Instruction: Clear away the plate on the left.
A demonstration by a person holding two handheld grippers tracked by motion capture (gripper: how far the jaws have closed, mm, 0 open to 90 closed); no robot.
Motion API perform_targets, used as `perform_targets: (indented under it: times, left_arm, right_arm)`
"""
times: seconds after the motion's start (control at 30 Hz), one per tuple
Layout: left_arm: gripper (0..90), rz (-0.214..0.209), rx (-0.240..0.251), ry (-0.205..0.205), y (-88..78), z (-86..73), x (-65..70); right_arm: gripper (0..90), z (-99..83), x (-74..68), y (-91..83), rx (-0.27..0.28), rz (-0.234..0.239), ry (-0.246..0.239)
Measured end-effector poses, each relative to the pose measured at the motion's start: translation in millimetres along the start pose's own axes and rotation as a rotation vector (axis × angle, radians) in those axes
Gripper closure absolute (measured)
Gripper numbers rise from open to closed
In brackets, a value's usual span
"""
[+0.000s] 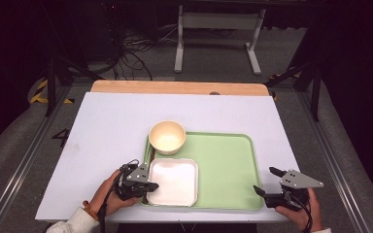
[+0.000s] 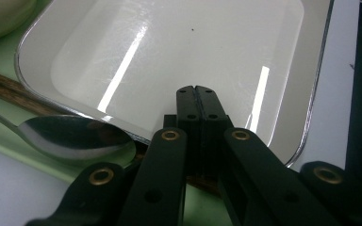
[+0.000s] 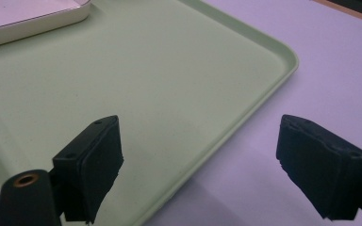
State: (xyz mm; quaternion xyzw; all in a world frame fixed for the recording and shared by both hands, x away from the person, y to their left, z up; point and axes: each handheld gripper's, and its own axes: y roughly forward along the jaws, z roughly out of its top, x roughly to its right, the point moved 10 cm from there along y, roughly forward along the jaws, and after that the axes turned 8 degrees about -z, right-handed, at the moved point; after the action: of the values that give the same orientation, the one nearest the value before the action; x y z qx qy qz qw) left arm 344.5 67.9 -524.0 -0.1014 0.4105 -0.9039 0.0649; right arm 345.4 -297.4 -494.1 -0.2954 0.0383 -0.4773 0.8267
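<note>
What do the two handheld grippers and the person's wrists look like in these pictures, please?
Both the left gripper and right gripper are black, each topped with a grey three-cornered plate. Brass-coloured rivets dot the linkages. A black cable trails from each. The left wrist wears an orange bracelet and a pale sleeve.

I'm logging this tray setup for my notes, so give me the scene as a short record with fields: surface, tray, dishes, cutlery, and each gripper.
surface: white table top
tray: green tray, on the table
dishes: cream bowl at the tray's far left corner; square white plate at its near left corner
cutlery: spoon and a dark wooden stick lying beside the plate's edge
left gripper: jaws shut, tips at the plate's left rim, nothing visibly between them
right gripper: jaws open, empty, at the tray's near right corner
</note>
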Motion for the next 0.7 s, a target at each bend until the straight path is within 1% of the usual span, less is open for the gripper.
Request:
perform_targets:
  times: [0.03, 0.1, 0.13, 0.17, 0.2, 0.27, 0.3, 0.33, 0.37, 0.4, 0.47, 0.5, 0.57, 0.63, 0.7]
  left_arm:
    - [90.0, 0.008, 0.0, 0.013, -1.5, 0.9, -0.7]
    - [89.6, 0.003, 0.008, 0.008, -2.1, 2.0, 0.7]
    - [89.8, 0.02, 0.009, 0.028, -6.3, 3.7, -0.7]
    - [89.8, 0.027, 0.025, 0.028, -7.2, 5.8, -1.4]
    - [89.8, 0.027, 0.025, 0.028, -7.2, 5.8, -1.4]
    - [89.8, 0.046, 0.033, 0.04, -12.0, 7.9, -3.3]
    - [89.7, 0.06, 0.054, 0.036, -16.1, 9.8, -4.8]
    - [89.7, 0.059, 0.059, 0.032, -17.2, 10.2, -5.0]
    - [89.7, 0.085, 0.066, 0.037, -20.2, 11.3, -7.0]
    - [89.9, 0.085, 0.066, 0.037, -20.2, 11.3, -7.0]
    - [89.9, 0.09, 0.086, 0.044, -24.5, 13.9, -6.4]
    - [89.7, 0.109, 0.103, 0.045, -28.9, 16.1, -7.2]
    - [89.8, 0.111, 0.111, 0.049, -32.0, 17.2, -7.2]
    - [89.3, 0.133, 0.124, 0.053, -36.9, 18.4, -8.7]
    - [89.2, 0.136, 0.131, 0.051, -39.3, 18.9, -9.0]
  right_arm:
    - [15.5, 0.2, 0.1, -0.3, 0.001, 0.0, -0.001]
    - [15.4, 0.9, 0.3, -0.5, 0.004, -0.002, 0.001]
    - [15.4, 1.4, 0.6, -0.8, 0.005, -0.005, -0.001]
    - [15.4, 1.9, 0.3, -0.8, 0.009, -0.003, 0.0]
    - [15.4, 1.9, 0.3, -0.8, 0.009, -0.003, 0.0]
    - [15.4, 2.5, 0.3, -1.2, 0.01, -0.006, -0.005]
    - [15.4, 3.0, 0.8, -1.4, 0.013, -0.011, -0.003]
    - [15.4, 3.3, 1.1, -1.6, 0.014, -0.013, -0.001]
    - [15.5, 3.9, 1.6, -1.9, 0.016, -0.018, 0.0]
    - [15.5, 3.9, 1.6, -1.9, 0.016, -0.018, 0.0]
    - [15.4, 5.8, 2.0, -3.1, 0.027, -0.023, 0.002]
    - [15.5, 6.2, 2.3, -3.5, 0.03, -0.026, 0.003]
    - [15.4, 6.1, 2.5, -3.6, 0.03, -0.027, 0.002]
    - [15.4, 6.5, 2.5, -4.2, 0.032, -0.028, 0.003]
    - [15.5, 6.8, 2.7, -4.4, 0.034, -0.03, 0.002]
